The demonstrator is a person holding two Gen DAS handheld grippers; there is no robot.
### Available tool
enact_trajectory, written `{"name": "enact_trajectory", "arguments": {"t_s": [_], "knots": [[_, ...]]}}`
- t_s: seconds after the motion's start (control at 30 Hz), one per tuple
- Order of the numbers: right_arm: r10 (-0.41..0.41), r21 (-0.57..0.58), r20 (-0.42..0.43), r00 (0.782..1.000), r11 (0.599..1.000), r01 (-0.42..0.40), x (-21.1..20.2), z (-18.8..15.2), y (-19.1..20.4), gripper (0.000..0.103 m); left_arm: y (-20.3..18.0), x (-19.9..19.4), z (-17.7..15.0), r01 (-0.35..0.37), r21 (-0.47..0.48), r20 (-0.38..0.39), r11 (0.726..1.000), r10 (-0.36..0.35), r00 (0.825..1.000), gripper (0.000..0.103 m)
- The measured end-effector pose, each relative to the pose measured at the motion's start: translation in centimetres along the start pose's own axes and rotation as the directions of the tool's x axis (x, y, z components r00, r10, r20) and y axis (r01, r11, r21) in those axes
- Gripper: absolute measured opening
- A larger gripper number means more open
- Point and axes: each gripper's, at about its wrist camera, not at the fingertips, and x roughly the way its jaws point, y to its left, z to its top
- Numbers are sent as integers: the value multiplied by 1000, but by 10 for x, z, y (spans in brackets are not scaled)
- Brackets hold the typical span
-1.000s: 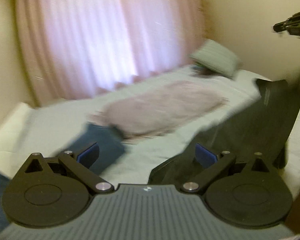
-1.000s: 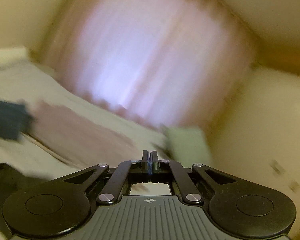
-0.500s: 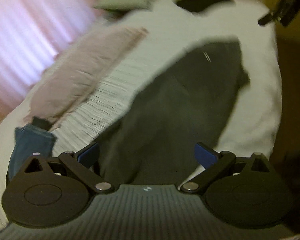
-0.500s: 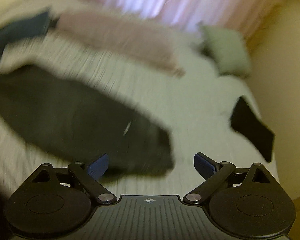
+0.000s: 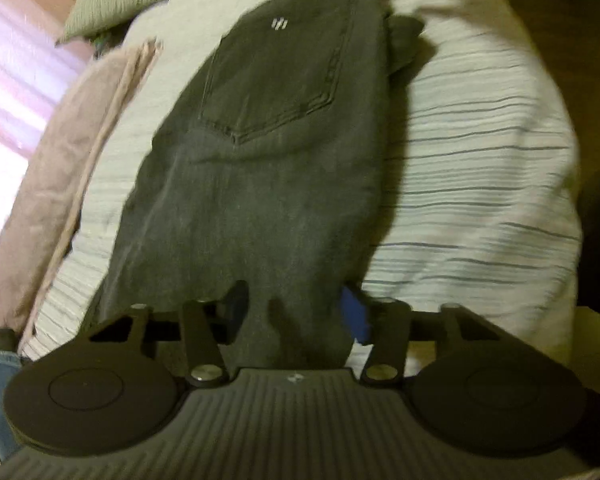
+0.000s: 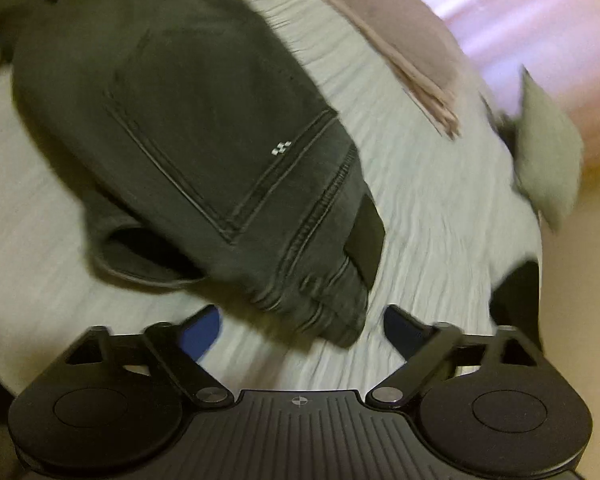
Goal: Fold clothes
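Dark jeans (image 5: 268, 152) are lying on the striped bedspread (image 5: 480, 184), pink curtains (image 5: 4, 92) glowing at nine o'clock, left gripper (image 5: 296, 314) straddling fabric, right gripper (image 6: 300, 330) gaping released.

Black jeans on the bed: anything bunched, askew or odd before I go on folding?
Yes. The black jeans lie back pocket up on the striped bedcover, but a flap of denim sticks out sideways near the waistband instead of lying flush. In the right wrist view it shows as a rumpled loop under the top layer.
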Motion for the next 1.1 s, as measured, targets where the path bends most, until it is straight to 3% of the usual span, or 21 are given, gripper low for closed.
{"name": "enact_trajectory", "arguments": {"t_s": [0.03,0.07,0.1,0.13,0.17,0.27,0.3,0.37,0.4,0.43,0.47,0.57,0.63,0.7,0.73,0.93,1.1], "knots": [[4,-47,13,1000,999,-3,15,-3,1,78,0,2,2,-3,1,-17,1000,3,1000,36],[18,-97,33,999,995,-15,25,-7,3,69,0,3,5,-8,-3,-32,1000,8,999,31],[34,-147,53,998,989,-26,35,-11,5,64,1,1,7,-18,-22,-47,1000,17,999,15],[57,-188,72,996,981,-43,43,-16,7,59,2,-2,10,-29,-48,-62,998,26,998,7],[79,-193,95,992,979,-60,45,-19,2,44,4,-6,13,-41,-80,-75,996,35,997,7],[134,-183,162,978,978,-104,48,-30,-13,17,6,-17,23,-98,-137,-107,986,84,991,8],[138,-151,187,973,982,-110,43,-31,-22,16,5,-19,27,-120,-140,-119,983,104,987,14],[137,-74,234,963,990,-123,25,-32,-44,14,-2,-22,32,-164,-129,-126,978,148,981,36],[126,-46,257,958,992,-118,13,-31,-56,14,-6,-23,34,-182,-124,-117,975,168,979,60],[114,-17,279,953,993,-114,0,-29,-67,14,-10,-24,36,-200,-107,-108,974,189,976,71],[100,7,295,950,994,-107,-12,-27,-74,13,-14,-24,37,-218,-85,-99,972,209,973,71],[48,66,327,944,995,-74,-42,-24,-89,13,-17,-22,37,-262,-33,-94,965,258,962,62],[6,100,325,946,994,-41,-63,-26,-96,12,-11,-26,35,-280,-24,-82,960,278,957,30],[-40,134,314,949,991,-3,-84,-31,-99,12,0,-45,38,-273,-30,-45,962,271,961,12],[-64,149,301,952,989,20,-96,-36,-99,12,5,-56,39,-266,-34,-24,963,266,964,7],[-234,314,206,950,935,163,-167,-67,-112,11,42,-143,69,-209,-61,187,976,217,958,4],[-400,451,116,909,837,311,-235,-92,-140,11,86,-199,116,-119,-59,361,991,133,923,4]]}}
